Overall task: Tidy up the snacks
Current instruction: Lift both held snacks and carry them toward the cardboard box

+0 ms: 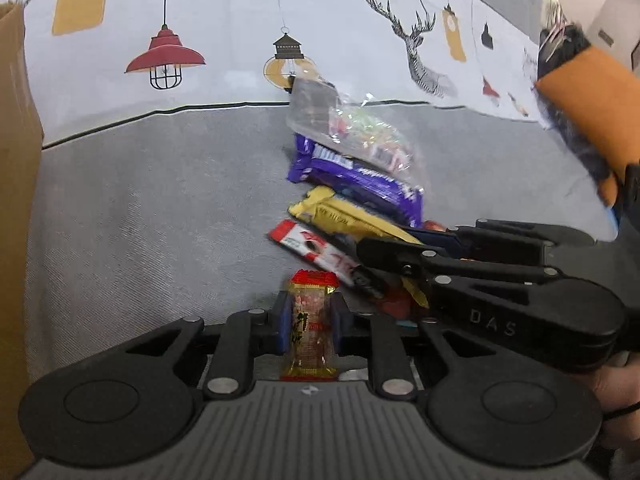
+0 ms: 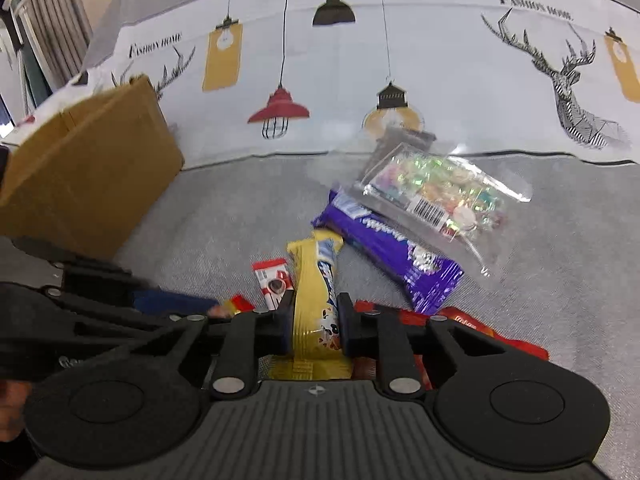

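My left gripper [image 1: 311,322] is shut on a small red and gold candy packet [image 1: 312,320], held upright above the grey cloth. My right gripper [image 2: 316,326] is shut on a yellow snack bar [image 2: 316,292]; it also shows in the left wrist view [image 1: 344,216]. A pile of snacks lies ahead: a purple chocolate bar [image 2: 396,256], a clear bag of mixed candies [image 2: 440,192], a red and white packet [image 2: 274,284] and red wrappers [image 2: 480,328]. The right gripper's black body [image 1: 500,280] reaches into the pile from the right in the left wrist view.
A brown cardboard box [image 2: 88,176] stands at the left, also at the left edge of the left wrist view [image 1: 16,200]. A white cloth printed with lamps and deer [image 2: 360,60] covers the back. The grey cloth [image 1: 160,220] lies bare between box and pile.
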A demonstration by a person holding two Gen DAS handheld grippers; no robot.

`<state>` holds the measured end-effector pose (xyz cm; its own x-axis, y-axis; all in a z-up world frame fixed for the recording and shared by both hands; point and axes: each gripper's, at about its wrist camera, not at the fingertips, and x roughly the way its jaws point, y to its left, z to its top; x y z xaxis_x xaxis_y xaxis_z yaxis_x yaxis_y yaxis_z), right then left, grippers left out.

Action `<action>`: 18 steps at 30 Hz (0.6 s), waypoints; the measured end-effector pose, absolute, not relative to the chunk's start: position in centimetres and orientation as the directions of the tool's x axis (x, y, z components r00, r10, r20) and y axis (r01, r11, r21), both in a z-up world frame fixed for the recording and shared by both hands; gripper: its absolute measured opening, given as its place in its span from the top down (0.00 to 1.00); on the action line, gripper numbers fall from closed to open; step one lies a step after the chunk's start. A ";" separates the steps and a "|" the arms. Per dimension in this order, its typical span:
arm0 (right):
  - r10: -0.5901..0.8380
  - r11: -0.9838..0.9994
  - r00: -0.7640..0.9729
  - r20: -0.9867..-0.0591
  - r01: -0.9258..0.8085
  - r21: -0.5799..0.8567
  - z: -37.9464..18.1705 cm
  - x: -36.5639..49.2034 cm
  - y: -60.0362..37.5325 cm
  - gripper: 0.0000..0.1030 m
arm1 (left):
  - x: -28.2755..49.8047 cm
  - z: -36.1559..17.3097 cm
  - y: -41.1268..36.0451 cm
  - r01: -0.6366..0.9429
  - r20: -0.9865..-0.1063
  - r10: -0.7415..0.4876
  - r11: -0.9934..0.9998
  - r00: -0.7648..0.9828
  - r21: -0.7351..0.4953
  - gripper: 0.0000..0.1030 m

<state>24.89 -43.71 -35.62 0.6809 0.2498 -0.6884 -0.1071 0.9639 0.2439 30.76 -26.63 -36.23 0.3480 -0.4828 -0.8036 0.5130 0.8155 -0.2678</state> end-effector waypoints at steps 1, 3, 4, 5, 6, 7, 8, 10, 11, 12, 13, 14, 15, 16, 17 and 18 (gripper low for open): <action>0.253 0.962 0.689 -0.679 -0.107 0.250 -35.3 24.7 -43.9 0.79 | 30.6 -36.0 -26.8 0.517 -0.802 -0.484 0.814 0.351 -0.264 0.80; 0.255 0.960 0.702 -0.665 -0.103 0.259 -34.7 24.5 -44.1 0.79 | 30.1 -35.7 -27.0 0.525 -0.799 -0.485 0.811 0.356 -0.258 0.81; 0.256 0.960 0.710 -0.656 -0.105 0.260 -34.3 24.3 -44.2 0.80 | 30.0 -35.5 -27.1 0.530 -0.798 -0.489 0.807 0.354 -0.260 0.81; 0.248 0.963 0.722 -0.645 -0.110 0.247 -33.8 24.1 -44.1 0.81 | 29.8 -35.3 -27.1 0.534 -0.796 -0.493 0.804 0.352 -0.262 0.82; 0.232 0.969 0.735 -0.637 -0.115 0.221 -33.2 23.8 -43.8 0.82 | 29.6 -35.1 -27.0 0.535 -0.794 -0.495 0.803 0.354 -0.262 0.82; 0.217 0.974 0.744 -0.632 -0.122 0.191 -32.7 23.6 -43.4 0.84 | 29.4 -34.8 -26.9 0.537 -0.791 -0.496 0.803 0.359 -0.260 0.82; 0.202 0.978 0.752 -0.628 -0.125 0.165 -32.3 23.4 -43.1 0.87 | 29.1 -34.4 -26.9 0.543 -0.785 -0.499 0.800 0.366 -0.255 0.82; 0.164 0.986 0.761 -0.627 -0.131 0.099 -31.7 22.8 -42.3 0.89 | 28.4 -33.8 -26.7 0.562 -0.770 -0.496 0.797 0.401 -0.220 0.82; 0.141 0.990 0.761 -0.633 -0.126 0.070 -31.8 22.4 -41.9 0.89 | 28.1 -33.8 -26.7 0.568 -0.771 -0.480 0.801 0.418 -0.190 0.82; 0.133 0.991 0.753 -0.644 -0.119 0.065 -32.1 22.1 -41.7 0.90 | 27.9 -34.0 -26.6 0.568 -0.775 -0.467 0.805 0.425 -0.174 0.82; 0.125 0.992 0.745 -0.656 -0.106 0.068 -32.4 21.9 -41.5 0.91 | 27.9 -34.2 -26.3 0.562 -0.780 -0.461 0.809 0.423 -0.173 0.82; 0.115 0.993 0.736 -0.667 -0.090 0.072 -32.8 21.5 -41.5 0.92 | 27.9 -34.5 -26.1 0.555 -0.788 -0.456 0.812 0.414 -0.179 0.82; 0.108 0.994 0.732 -0.672 -0.081 0.072 -33.0 21.1 -41.3 0.92 | 28.0 -34.9 -25.8 0.544 -0.798 -0.450 0.818 0.401 -0.188 0.82; 0.105 0.994 0.730 -0.675 -0.080 0.069 -33.1 20.7 -41.1 0.92 | 28.1 -35.1 -25.4 0.538 -0.802 -0.449 0.820 0.394 -0.195 0.82; 0.114 0.993 0.731 -0.672 -0.092 0.069 -33.2 20.4 -40.8 0.92 | 28.2 -35.3 -25.3 0.532 -0.806 -0.445 0.823 0.390 -0.197 0.82; 0.116 0.993 0.730 -0.674 -0.097 0.067 -33.3 20.2 -40.6 0.92 | 28.3 -35.5 -25.2 0.527 -0.810 -0.438 0.827 0.390 -0.193 0.82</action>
